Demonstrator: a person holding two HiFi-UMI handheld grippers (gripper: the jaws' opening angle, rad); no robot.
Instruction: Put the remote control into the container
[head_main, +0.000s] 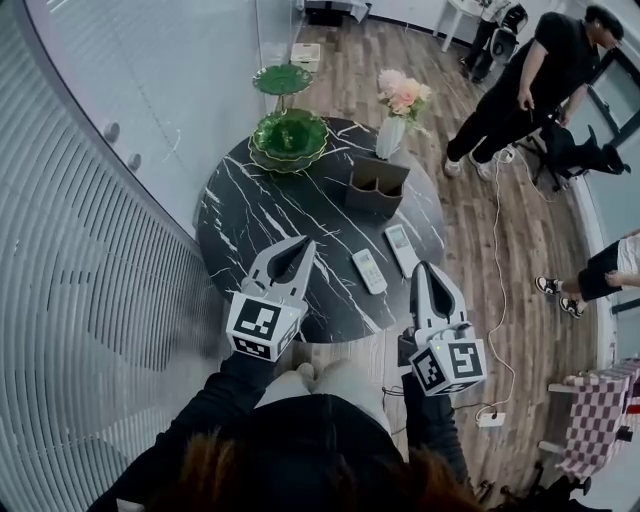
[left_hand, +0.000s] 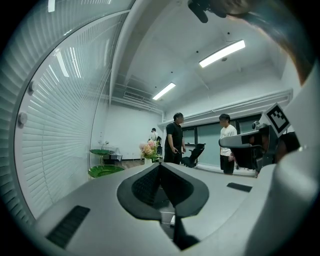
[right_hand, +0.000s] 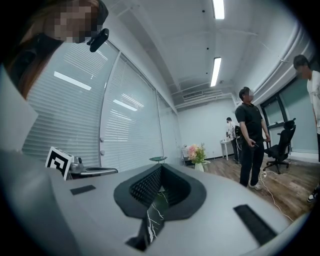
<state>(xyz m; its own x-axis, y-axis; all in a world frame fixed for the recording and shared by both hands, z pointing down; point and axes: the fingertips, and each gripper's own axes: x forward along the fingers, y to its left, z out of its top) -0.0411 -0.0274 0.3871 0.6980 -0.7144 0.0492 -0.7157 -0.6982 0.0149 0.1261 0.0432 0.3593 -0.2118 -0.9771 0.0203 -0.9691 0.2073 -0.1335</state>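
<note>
Two pale remote controls lie side by side on the round black marble table (head_main: 270, 200), one (head_main: 369, 271) nearer me and one (head_main: 402, 250) to its right. The dark open container (head_main: 377, 186) stands behind them, toward the table's far side. My left gripper (head_main: 306, 243) hovers over the near left part of the table, jaws together and empty, left of the remotes. My right gripper (head_main: 424, 266) is at the table's near right edge, just right of the remotes, also shut and empty. In the right gripper view the marble (right_hand: 152, 225) shows below the closed jaws (right_hand: 161, 167).
A vase of pink flowers (head_main: 402, 100) stands behind the container. Green glass dishes (head_main: 289, 137) sit at the table's far left. A glass wall with blinds curves along the left. People (head_main: 530, 80) stand at the far right, and a cable with a power strip (head_main: 490, 420) lies on the wooden floor.
</note>
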